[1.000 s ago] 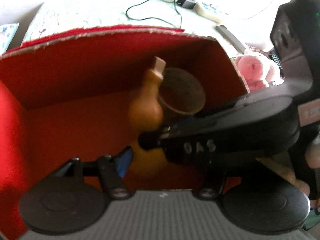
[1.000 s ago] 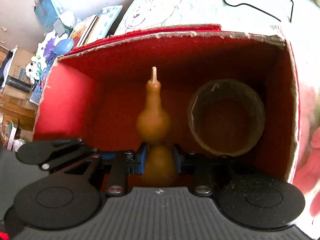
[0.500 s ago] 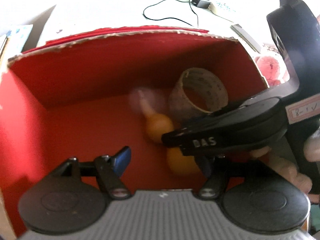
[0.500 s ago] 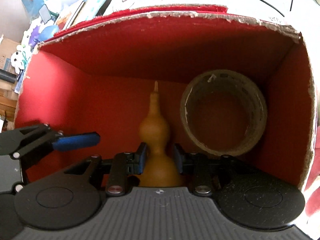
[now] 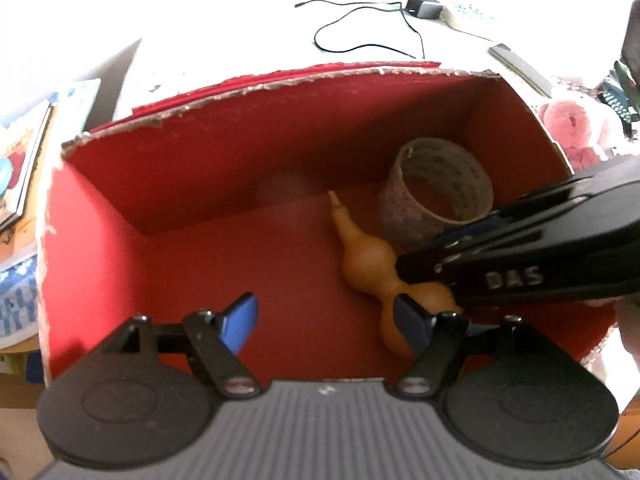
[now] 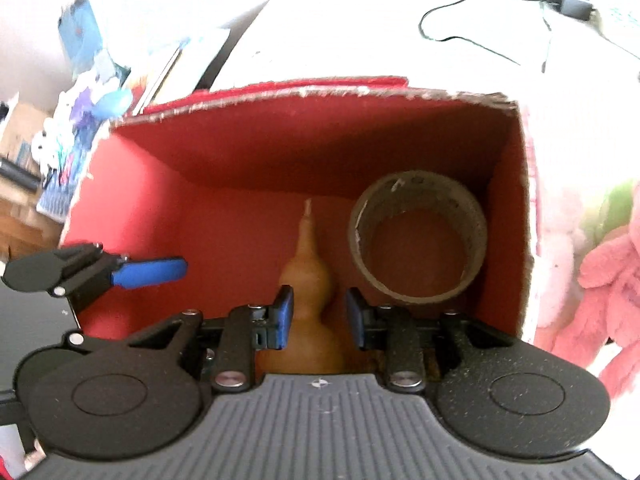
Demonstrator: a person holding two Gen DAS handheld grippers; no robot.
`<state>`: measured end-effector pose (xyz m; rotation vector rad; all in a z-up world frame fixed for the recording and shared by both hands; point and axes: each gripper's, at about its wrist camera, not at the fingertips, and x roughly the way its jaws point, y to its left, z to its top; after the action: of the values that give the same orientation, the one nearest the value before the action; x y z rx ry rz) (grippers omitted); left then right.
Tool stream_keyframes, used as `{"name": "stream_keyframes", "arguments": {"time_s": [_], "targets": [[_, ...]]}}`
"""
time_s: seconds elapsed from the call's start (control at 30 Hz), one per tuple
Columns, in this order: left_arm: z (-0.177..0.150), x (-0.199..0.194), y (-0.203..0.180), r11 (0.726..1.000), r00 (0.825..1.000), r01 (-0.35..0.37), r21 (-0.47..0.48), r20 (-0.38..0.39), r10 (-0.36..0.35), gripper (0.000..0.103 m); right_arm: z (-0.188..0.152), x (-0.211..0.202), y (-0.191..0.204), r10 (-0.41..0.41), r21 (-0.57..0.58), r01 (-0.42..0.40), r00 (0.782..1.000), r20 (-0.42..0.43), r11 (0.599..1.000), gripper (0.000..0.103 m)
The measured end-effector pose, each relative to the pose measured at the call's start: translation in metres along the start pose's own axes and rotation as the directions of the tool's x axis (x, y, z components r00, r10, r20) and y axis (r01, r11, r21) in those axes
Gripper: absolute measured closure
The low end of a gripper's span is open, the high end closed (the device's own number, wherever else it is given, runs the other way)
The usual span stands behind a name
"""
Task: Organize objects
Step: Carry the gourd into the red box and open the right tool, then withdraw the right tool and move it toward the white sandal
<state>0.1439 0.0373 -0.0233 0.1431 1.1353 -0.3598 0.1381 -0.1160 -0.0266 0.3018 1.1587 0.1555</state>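
An orange-brown gourd (image 6: 308, 280) lies on the floor of the red box (image 6: 132, 208), its stem toward the far wall. My right gripper (image 6: 320, 316) is open, its blue pads a little apart from the gourd's waist on each side. In the left wrist view the gourd (image 5: 362, 256) lies right of centre, partly behind the right gripper's black body (image 5: 520, 268). My left gripper (image 5: 326, 322) is open and empty over the box's near side. A roll of tape (image 6: 418, 240) stands in the box's far right corner; it also shows in the left wrist view (image 5: 436, 196).
The box's red walls (image 5: 96, 240) have torn cardboard rims. A pink plush toy (image 6: 612, 264) lies right of the box. A black cable and charger (image 5: 420, 8) lie on the white surface behind. Books and small toys (image 6: 92, 100) are stacked to the left.
The right gripper lowered the gourd onto the box floor and opened its jaws off it. Both grippers have drawn back a little, so more of the box shows.
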Motion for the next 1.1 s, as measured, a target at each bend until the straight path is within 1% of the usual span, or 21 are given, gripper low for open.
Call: {"name": "stream_keyframes", "arguments": {"time_s": [0.1,0.17,0.3,0.4,0.53,0.57,0.73,0.87,1.1], "targets": [[0.0,-0.003,-0.003,0.999,0.999,-0.035,0.001,0.009,0.035,0.027,-0.008,-0.01,-0.005,0.011,0.038,-0.013,0.999,0.052,0.999,0.072],[0.001,-0.004,-0.008,0.997,0.997,-0.075,0.01,0.024,0.075,0.027,-0.012,-0.016,-0.006,0.014,0.06,-0.02,0.996,0.086,0.998,0.072],[0.0,-0.013,-0.014,0.99,0.989,-0.138,0.019,0.058,0.137,0.027,-0.021,-0.025,-0.005,-0.011,0.068,0.002,0.992,0.127,0.998,0.071],[-0.002,-0.021,-0.017,0.985,0.982,-0.174,0.013,0.077,0.172,0.027,-0.031,-0.036,-0.001,-0.022,0.067,0.01,0.983,0.18,0.998,0.072],[-0.009,-0.037,-0.021,0.977,0.971,-0.214,0.008,0.106,0.212,0.027,-0.039,-0.057,-0.007,-0.018,0.069,0.002,0.971,0.238,0.998,0.071],[-0.01,-0.04,-0.022,0.975,0.969,-0.223,0.006,0.112,0.221,0.027,-0.046,-0.061,-0.011,-0.015,0.073,-0.004,0.968,0.251,0.997,0.071],[-0.02,-0.057,-0.026,0.966,0.957,-0.258,-0.017,0.133,0.258,0.027,-0.058,-0.081,-0.011,0.014,0.107,-0.049,0.952,0.306,0.993,0.07],[-0.029,-0.072,-0.028,0.958,0.946,-0.283,-0.036,0.152,0.285,0.027,-0.074,-0.095,-0.007,0.037,0.1,-0.076,0.938,0.345,0.992,0.069],[-0.045,-0.092,-0.033,0.946,0.929,-0.32,-0.045,0.181,0.322,0.026,-0.093,-0.108,0.008,0.072,0.072,-0.107,0.922,0.379,0.992,0.069]]}}
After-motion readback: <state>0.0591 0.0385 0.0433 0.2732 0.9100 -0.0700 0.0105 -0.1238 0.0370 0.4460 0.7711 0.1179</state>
